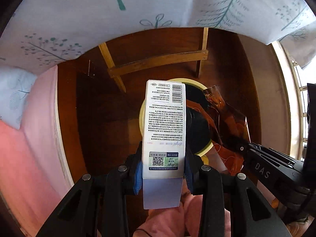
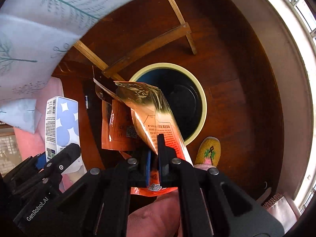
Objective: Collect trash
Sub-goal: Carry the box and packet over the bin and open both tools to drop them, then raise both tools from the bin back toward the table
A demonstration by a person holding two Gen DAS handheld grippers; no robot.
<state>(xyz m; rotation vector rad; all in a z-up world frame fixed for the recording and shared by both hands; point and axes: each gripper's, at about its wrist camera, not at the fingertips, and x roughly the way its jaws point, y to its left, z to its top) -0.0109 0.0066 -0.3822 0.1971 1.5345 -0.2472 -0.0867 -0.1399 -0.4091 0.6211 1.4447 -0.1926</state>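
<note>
left gripper [image 1: 164, 169]: clamped on box [image 1: 165, 126], held above bin [image 1: 201, 154]. right gripper [image 2: 155, 158]: pinched on orange wrapper [image 2: 156, 122], beside bin mouth. risk: wrapper hangs left of the opening and may drop to the floor [image 2: 233, 63]; long box may catch the rim. room: dark wood floor, chair legs [image 1: 156, 63], printed cloth [image 1: 79, 19], slipper [image 2: 209, 152].

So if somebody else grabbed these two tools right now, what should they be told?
Left gripper: shut on the white box, held above the bin.
Right gripper: shut on the orange wrapper, also over the bin.
Done: both pieces of trash picked up and brought to the bin on the wooden floor.
Left: let go of both so they drop in; the bin looks empty.
</note>
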